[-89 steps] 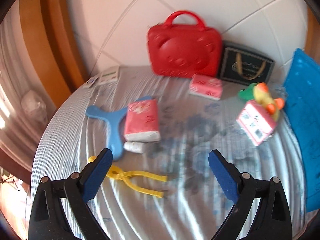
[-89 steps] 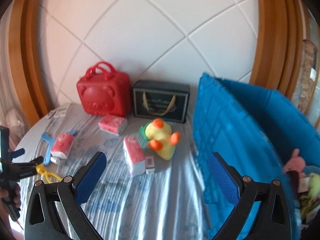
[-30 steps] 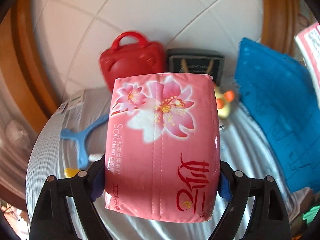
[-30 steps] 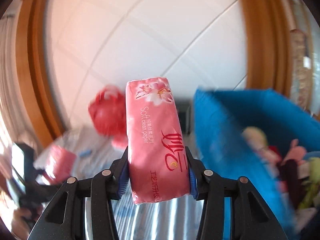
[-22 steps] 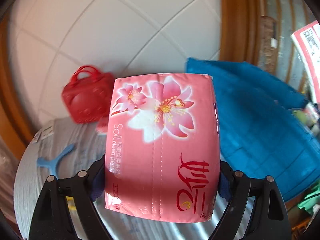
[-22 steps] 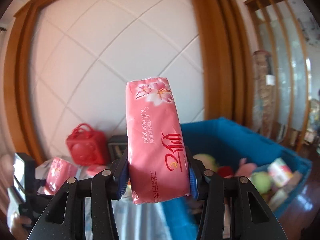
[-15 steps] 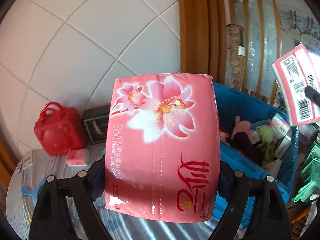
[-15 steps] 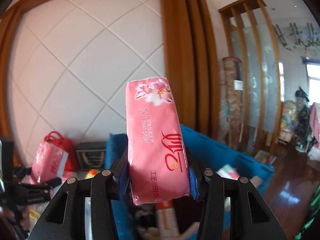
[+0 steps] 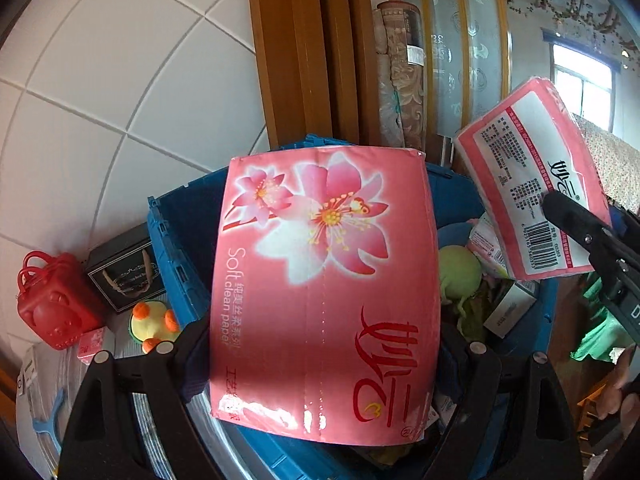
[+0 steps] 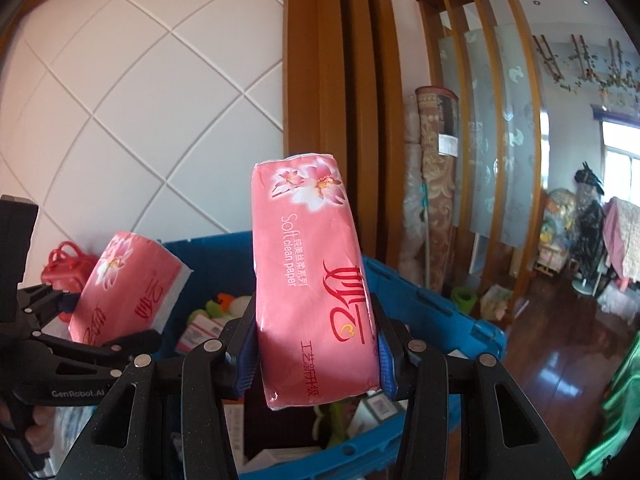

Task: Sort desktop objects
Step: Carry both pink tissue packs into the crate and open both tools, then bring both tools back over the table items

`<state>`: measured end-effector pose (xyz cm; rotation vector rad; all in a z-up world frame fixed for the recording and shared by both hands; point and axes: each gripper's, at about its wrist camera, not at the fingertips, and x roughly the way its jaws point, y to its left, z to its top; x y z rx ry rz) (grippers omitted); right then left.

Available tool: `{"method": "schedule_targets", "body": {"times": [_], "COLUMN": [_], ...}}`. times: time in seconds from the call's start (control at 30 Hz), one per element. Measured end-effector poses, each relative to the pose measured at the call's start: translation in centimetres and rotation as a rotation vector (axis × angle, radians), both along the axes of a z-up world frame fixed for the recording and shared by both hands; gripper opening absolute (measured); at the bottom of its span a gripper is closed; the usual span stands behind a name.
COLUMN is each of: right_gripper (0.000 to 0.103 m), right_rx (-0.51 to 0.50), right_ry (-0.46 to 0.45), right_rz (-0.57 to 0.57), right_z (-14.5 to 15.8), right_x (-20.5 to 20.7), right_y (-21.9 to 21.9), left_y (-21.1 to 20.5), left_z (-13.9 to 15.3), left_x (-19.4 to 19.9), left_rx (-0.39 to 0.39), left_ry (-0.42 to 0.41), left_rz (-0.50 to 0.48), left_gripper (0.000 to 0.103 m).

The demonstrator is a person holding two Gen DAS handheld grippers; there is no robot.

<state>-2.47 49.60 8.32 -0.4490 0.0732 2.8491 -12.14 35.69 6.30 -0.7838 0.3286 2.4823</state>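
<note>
My left gripper (image 9: 320,360) is shut on a pink tissue pack (image 9: 324,292) with flower print, held above the blue bin (image 9: 176,240). My right gripper (image 10: 316,360) is shut on a second pink tissue pack (image 10: 316,280), also above the blue bin (image 10: 432,312). The right pack shows in the left wrist view (image 9: 532,204) at upper right, and the left pack shows in the right wrist view (image 10: 128,284). The bin holds several toys and boxes.
On the table to the left stand a red case (image 9: 52,304), a black box (image 9: 124,272), a yellow duck toy (image 9: 152,324), a small pink pack (image 9: 92,346) and a blue plastic piece (image 9: 44,436). A tiled wall and wooden frame stand behind.
Both grippers closed on tissue packs, lifted them off the table and swung right. They now hang over the blue bin, which has come closer.
</note>
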Motion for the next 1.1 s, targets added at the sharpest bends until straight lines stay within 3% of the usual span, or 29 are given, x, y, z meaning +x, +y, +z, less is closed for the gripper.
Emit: {"method": "schedule_targets", "body": {"times": [0.43, 0.57, 0.63, 0.7, 0.73, 1.1], "right_gripper": [0.048, 0.052, 0.066, 0.099, 0.103, 0.103], "right_rx": [0.033, 0.039, 0.045, 0.039, 0.048, 0.070], "right_ry": [-0.070, -0.066, -0.061, -0.046, -0.036, -0.059], "right_rz": [0.000, -0.019, -0.026, -0.028, -0.035, -0.070], "right_z": [-1.9, -1.8, -1.7, -1.5, -1.4, -0.8], "right_x": [-2.3, -2.6, -2.5, -2.3, -2.1, -1.2], "right_y": [1.1, 1.7, 1.8, 1.8, 1.7, 0.4], "left_y": [2.0, 1.7, 1.4, 1.1, 0.9, -1.6], "left_z": [-0.5, -0.4, -0.2, -0.1, -0.1, 0.6], "left_x": [-0.7, -0.5, -0.3, -0.2, -0.1, 0.9], "left_rx": [-0.014, -0.024, -0.022, -0.019, -0.020, 0.027], "left_ry": [-0.029, 0.011, 0.021, 0.029, 0.037, 0.074], "left_rz": [-0.023, 0.000, 0.001, 0.004, 0.007, 0.020], "left_gripper": [0.091, 0.094, 0.096, 0.099, 0.099, 0.099]}}
